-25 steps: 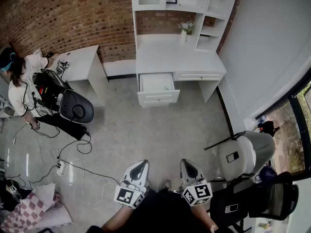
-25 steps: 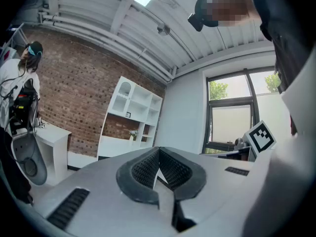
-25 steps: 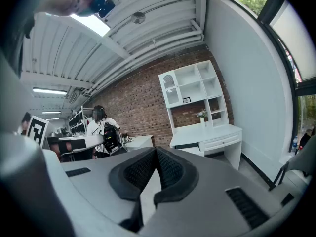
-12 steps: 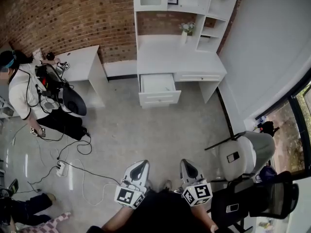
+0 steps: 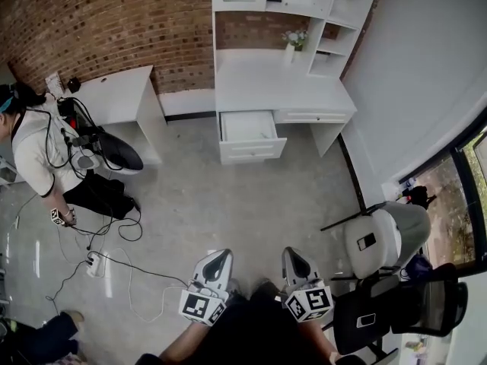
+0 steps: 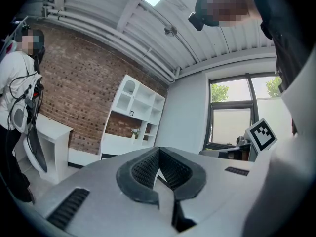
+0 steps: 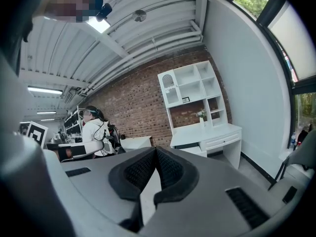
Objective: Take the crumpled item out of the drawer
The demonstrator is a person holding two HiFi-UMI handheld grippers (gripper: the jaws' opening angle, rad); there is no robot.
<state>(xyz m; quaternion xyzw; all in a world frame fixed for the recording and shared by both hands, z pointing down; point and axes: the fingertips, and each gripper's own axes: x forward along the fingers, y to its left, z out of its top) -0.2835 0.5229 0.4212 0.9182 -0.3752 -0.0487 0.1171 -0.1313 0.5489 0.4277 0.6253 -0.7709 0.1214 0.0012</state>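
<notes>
A white desk (image 5: 278,82) with a shelf unit stands against the brick wall far ahead. Its left drawer (image 5: 249,130) is pulled open; the inside looks pale, and I cannot make out a crumpled item in it from here. My left gripper (image 5: 219,258) and right gripper (image 5: 293,257) are held low and close to my body, several steps from the desk. Both point toward it, shut, with nothing between the pads. In the left gripper view the desk (image 6: 123,142) shows small beyond the gripper (image 6: 158,154). The right gripper view shows the gripper (image 7: 155,151) and the desk (image 7: 210,132).
A person (image 5: 34,150) stands at the left by a black chair (image 5: 114,152) and a small white table (image 5: 118,97). Cables and a power strip (image 5: 95,263) lie on the floor to my left. A white chair (image 5: 380,238) and a black chair (image 5: 426,303) stand at my right.
The person at the left has stood up and shifted beside the black chair. The checkered item at the bottom left has gone from view. Both grippers stay as they were.
</notes>
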